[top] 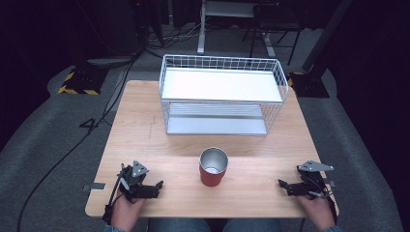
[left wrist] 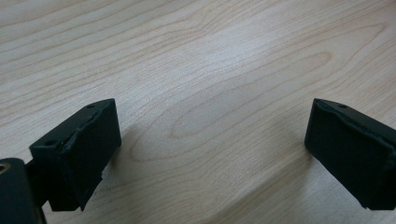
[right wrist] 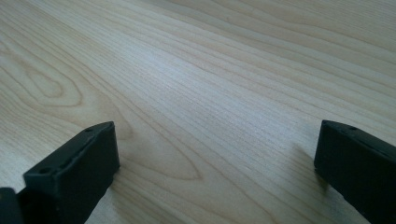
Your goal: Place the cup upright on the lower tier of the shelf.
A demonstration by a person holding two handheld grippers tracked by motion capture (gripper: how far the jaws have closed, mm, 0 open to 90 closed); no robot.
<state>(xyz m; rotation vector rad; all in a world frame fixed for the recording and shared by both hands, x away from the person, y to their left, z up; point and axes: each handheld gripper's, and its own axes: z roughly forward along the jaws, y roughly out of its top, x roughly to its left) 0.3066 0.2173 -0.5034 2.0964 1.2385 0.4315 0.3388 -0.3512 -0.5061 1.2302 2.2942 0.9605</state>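
Resting wide-jawed and empty at the table's (top: 145, 140) near corners, left gripper (top: 155, 185) and right gripper (top: 283, 185) flanked the untouched red cup (top: 212, 167); next, probably a reach to it.

Red cylindrical metal cup (top: 212, 169): red outer wall, bare silver inside and rim.
White wire two-tier rack (top: 222, 94), far side: white mesh, white top shelf, pale grey lower shelf.
Light wooden desk (top: 145, 125): pale beech tone, brown wavy grain with oval knots.
Black left gripper (top: 155, 186) and black right gripper (top: 283, 184): matt black jaws, grey three-cornered top plates.
Grey carpeted floor (top: 53, 145): black cables; yellow-and-black striped base at far left.
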